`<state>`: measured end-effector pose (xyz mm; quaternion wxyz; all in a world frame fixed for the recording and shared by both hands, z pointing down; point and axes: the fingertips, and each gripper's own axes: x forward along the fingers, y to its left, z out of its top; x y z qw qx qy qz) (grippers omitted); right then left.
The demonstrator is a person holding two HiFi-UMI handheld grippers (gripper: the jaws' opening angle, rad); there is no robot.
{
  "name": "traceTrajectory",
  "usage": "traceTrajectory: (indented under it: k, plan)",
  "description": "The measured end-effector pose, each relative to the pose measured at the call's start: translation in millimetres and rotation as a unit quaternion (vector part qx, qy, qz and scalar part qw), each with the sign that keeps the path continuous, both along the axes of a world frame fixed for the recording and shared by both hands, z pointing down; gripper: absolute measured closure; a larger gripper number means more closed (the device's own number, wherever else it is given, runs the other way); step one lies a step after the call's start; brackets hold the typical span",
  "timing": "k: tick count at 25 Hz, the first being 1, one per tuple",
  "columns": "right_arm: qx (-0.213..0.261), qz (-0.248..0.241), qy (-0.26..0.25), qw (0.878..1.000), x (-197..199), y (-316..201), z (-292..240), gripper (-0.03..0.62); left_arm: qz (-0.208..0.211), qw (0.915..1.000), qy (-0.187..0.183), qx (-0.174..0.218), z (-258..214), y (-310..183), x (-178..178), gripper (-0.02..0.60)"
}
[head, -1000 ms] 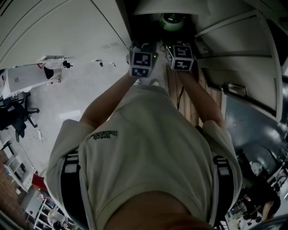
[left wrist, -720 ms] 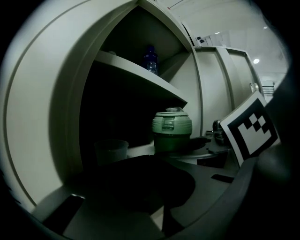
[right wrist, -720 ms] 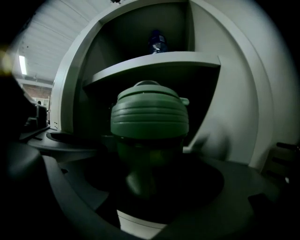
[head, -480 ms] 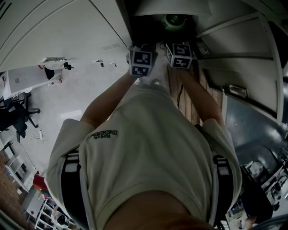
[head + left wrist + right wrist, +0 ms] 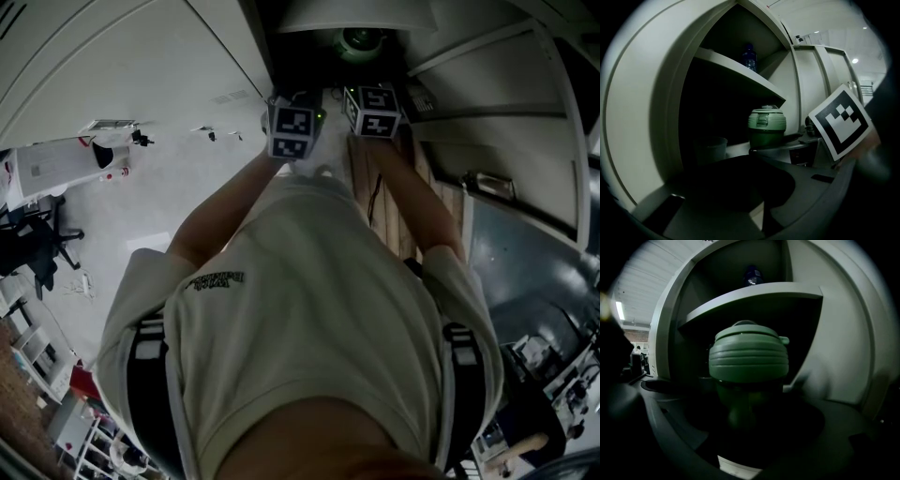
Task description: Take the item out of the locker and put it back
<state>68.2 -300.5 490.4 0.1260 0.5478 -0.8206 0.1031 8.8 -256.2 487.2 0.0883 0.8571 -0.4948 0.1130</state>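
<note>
Now the right gripper [image 5: 748, 414] has its jaws closed against the lower body of the green jug [image 5: 749, 357], whose ribbed lid rises just above the fingers, inside the open locker [image 5: 834, 338] and under its shelf [image 5: 754, 292]. The left gripper [image 5: 736, 172] holds its jaws apart with nothing between them. The jug sits ahead and right of its fingers, and a blue bottle [image 5: 748, 55] stands on the shelf high above them.

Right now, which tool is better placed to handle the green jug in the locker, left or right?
Right. The green jug sits centred and close between the jaws of the right tool, under the locker shelf. The left tool is open, empty, and sees the jug farther off.
</note>
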Motion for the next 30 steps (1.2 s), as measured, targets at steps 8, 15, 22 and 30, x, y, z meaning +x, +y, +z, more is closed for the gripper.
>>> traceTrajectory:
  k: [8,15,22,30]
  plan:
    - [0.020,0.002,0.007,1.000,3.3,11.6,-16.9,0.194,0.004,1.0000,0.000,0.005,-6.2,6.7,-1.0,0.566]
    - [0.031,0.001,0.001,1.000,9.6,26.8,-38.0,0.194,0.007,0.9998,0.004,0.016,-20.3,12.8,-1.3,0.566]
    - [0.052,0.005,-0.014,0.999,21.1,44.2,-71.6,0.194,0.014,0.9990,0.013,0.040,-53.8,23.6,-0.9,0.568]
    - [0.091,-0.003,-0.046,0.995,25.1,66.2,-124.3,0.209,0.026,0.9958,0.036,0.080,-109.5,39.3,1.3,0.566]
